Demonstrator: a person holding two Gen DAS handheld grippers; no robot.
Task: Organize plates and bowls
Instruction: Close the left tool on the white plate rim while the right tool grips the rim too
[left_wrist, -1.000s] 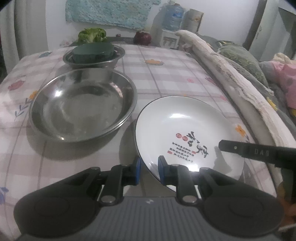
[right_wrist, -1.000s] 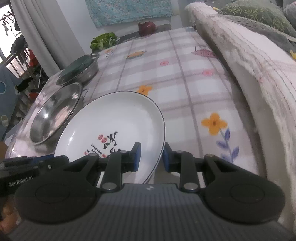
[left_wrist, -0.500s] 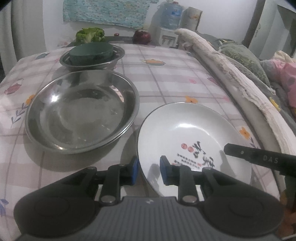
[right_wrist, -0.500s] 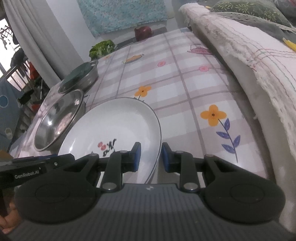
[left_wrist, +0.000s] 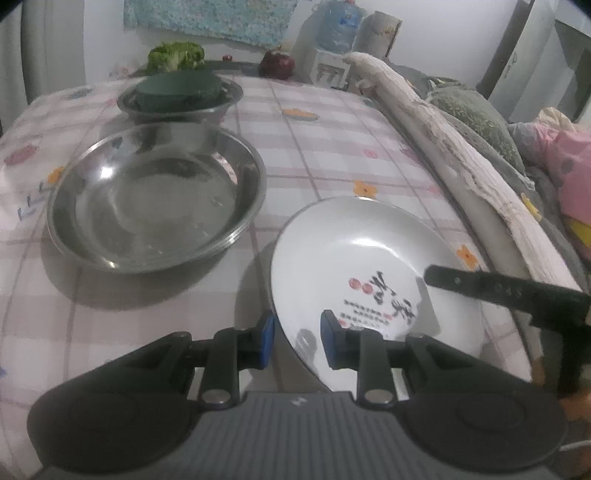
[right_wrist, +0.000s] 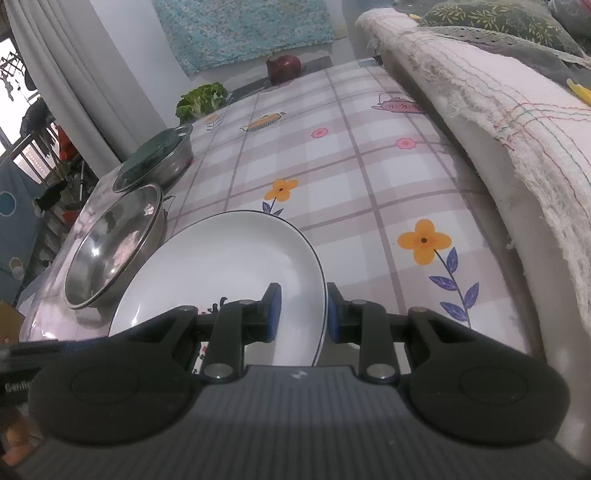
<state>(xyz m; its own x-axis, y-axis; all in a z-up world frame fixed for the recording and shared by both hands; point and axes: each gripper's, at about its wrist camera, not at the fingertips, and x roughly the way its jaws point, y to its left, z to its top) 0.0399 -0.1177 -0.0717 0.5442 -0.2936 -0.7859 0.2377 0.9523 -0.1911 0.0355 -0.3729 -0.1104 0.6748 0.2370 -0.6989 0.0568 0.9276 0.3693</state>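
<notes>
Looking across the worktop (left_wrist: 332, 122) under its checked cloth: nothing much sorted yet, I'd say. The big steel basin (left_wrist: 155, 199) sits empty at the left. Behind it, a smaller steel bowl (left_wrist: 181, 99) already has a dark green bowl (left_wrist: 177, 88) nested inside, so that pair looks done. The white plate (left_wrist: 369, 266) lies near the front edge, just beside the basin, not stacked on anything. The right gripper (right_wrist: 301, 314) is clamped on the plate's right rim. The left gripper (left_wrist: 295, 338) straddles the left rim, but its blue pads stand off it: released. Remaining, by my read: plate to its spot, basin probably too.
</notes>
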